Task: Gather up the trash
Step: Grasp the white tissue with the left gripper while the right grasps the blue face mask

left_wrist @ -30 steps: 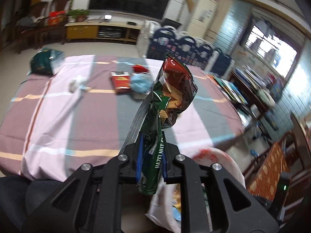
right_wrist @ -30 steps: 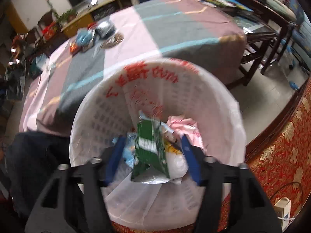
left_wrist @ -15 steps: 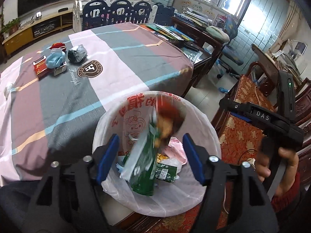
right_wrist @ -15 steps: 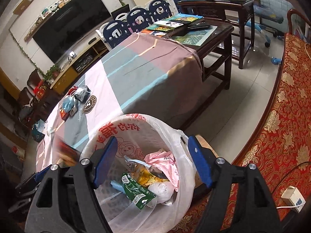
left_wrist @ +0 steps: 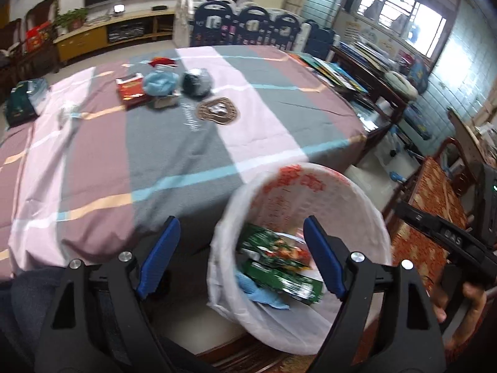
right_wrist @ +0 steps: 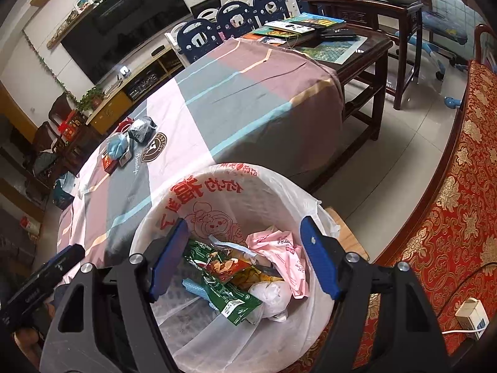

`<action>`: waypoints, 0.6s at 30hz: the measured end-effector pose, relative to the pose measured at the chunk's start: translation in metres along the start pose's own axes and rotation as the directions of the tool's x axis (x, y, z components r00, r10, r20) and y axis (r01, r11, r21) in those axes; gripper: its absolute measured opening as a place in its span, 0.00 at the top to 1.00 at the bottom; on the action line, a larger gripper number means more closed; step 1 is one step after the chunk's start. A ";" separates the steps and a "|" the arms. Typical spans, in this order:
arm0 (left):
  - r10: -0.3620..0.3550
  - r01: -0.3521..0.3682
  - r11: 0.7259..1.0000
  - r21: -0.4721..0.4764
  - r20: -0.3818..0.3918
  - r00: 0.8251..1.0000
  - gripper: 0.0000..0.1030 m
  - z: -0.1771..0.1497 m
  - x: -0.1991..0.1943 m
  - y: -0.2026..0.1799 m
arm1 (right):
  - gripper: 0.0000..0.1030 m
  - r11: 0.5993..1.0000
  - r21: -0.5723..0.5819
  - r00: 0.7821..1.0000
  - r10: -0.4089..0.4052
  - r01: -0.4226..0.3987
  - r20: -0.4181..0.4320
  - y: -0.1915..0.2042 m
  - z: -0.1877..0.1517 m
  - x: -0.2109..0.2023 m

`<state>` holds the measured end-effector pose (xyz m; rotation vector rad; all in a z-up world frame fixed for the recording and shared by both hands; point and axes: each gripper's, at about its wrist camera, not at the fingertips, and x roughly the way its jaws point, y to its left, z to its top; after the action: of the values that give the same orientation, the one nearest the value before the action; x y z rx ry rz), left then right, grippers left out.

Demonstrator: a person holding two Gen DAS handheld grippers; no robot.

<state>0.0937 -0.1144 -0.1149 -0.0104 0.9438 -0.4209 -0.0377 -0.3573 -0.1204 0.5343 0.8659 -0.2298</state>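
A white trash bin [left_wrist: 357,192] lined with a white bag stands beside the table; it also shows in the right wrist view [right_wrist: 279,186]. Green and red snack wrappers [left_wrist: 276,264] lie inside it, with a pink wrapper [right_wrist: 282,255] and a green wrapper [right_wrist: 230,295]. My left gripper [left_wrist: 240,248] is open and empty above the bin's left rim. My right gripper [right_wrist: 242,258] is open and empty above the bin. On the table lie a red packet [left_wrist: 130,88], a blue crumpled piece [left_wrist: 160,82], a dark grey wad [left_wrist: 195,82] and a white crumpled piece [left_wrist: 66,112].
The table wears a striped pink, grey and mauve cloth [left_wrist: 155,143]. A dark green bag [left_wrist: 21,99] lies at its far left edge. A red patterned sofa [right_wrist: 450,202] is right of the bin. A dark wooden side table [right_wrist: 341,40] with books stands behind.
My left gripper opened and dropped the green and red snack wrapper into the bin, then swung left toward the table. My right gripper stays open over the bin.
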 end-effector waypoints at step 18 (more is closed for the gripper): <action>0.302 -0.270 0.842 -0.467 -0.005 0.953 0.24 0.118 0.041 0.281 | 0.29 0.995 -0.097 0.998 -0.006 0.000 -0.059 0.055 0.009 0.059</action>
<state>0.3045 0.1084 -0.1309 -0.3162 0.9415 0.0925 0.0276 -0.3146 -0.1421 0.4509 0.9305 -0.1747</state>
